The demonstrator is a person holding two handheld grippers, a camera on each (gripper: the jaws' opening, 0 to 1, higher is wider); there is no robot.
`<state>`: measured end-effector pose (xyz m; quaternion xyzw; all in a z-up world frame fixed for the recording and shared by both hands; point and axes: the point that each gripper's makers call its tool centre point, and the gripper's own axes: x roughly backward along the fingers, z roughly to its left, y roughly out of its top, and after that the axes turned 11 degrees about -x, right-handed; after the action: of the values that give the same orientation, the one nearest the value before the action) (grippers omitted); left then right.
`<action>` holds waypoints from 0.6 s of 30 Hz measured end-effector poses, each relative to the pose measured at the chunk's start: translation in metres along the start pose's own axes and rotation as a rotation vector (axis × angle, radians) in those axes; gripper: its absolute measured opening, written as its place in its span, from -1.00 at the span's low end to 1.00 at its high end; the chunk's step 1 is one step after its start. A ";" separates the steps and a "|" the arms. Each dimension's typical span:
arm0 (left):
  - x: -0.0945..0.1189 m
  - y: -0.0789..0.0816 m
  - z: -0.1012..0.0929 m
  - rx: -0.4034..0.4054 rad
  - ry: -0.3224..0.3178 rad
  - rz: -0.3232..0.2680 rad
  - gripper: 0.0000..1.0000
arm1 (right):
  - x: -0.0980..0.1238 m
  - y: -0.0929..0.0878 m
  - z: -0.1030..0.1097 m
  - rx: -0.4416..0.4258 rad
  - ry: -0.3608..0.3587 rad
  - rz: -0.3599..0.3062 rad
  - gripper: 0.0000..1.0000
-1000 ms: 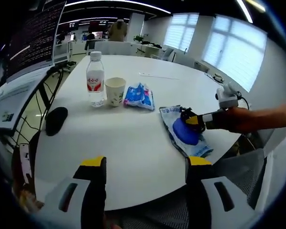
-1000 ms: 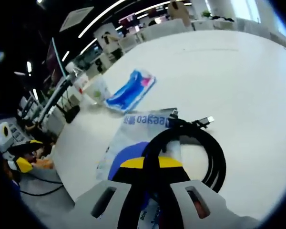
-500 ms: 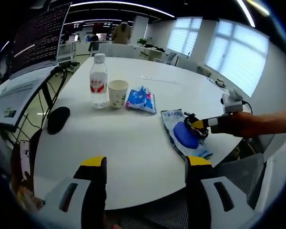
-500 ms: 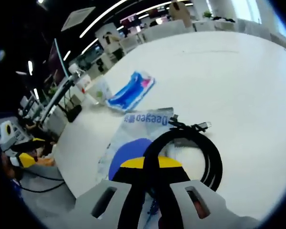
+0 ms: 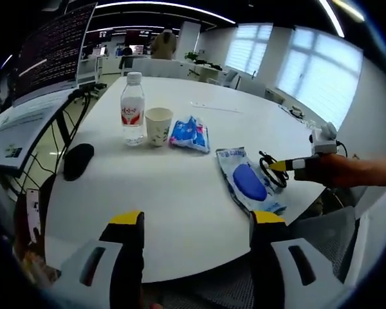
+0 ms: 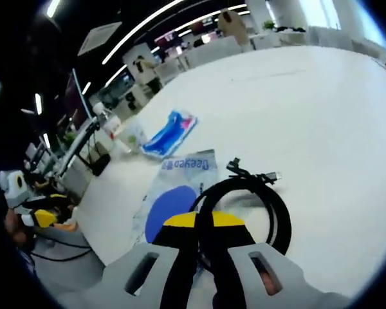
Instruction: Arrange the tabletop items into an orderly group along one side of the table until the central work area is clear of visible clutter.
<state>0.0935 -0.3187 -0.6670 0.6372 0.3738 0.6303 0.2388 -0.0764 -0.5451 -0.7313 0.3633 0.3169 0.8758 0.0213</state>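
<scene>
Right tongs (image 6: 204,222) clamp a coiled black cable (image 6: 248,199) just over the blue-and-white packet (image 5: 249,183), likely lifting it clear for regrouping. Left tongs (image 5: 196,222) hang apart above the bench (image 5: 174,193) edge. Farther off stand cup (image 5: 158,125) and bottle (image 5: 132,108), already neighbours.

Right tongs (image 6: 202,222) clamp coiled black cable (image 6: 264,206) above blue-printed bag (image 6: 174,199)

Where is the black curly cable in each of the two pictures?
Left gripper view: the black cable is at mid-right, held in the right gripper, beside the clear packet with the blue disc.
Right gripper view: the cable is at bottom centre, coiled above the gripper's shut jaws.
Shared landmark: the clear packet with the blue disc.
</scene>
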 end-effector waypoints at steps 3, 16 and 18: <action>-0.001 -0.003 -0.003 -0.003 -0.008 0.009 0.33 | 0.006 0.001 -0.009 -0.012 -0.015 -0.009 -0.94; -0.003 -0.003 -0.007 0.008 -0.015 0.011 0.32 | 0.019 0.012 -0.037 -0.066 -0.057 -0.042 -0.94; -0.003 -0.002 -0.007 0.005 -0.016 0.010 0.32 | 0.019 0.013 -0.037 -0.075 -0.055 -0.042 -0.94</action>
<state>0.0866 -0.3207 -0.6698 0.6445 0.3702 0.6255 0.2373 -0.1121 -0.5707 -0.7321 0.3797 0.2909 0.8760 0.0620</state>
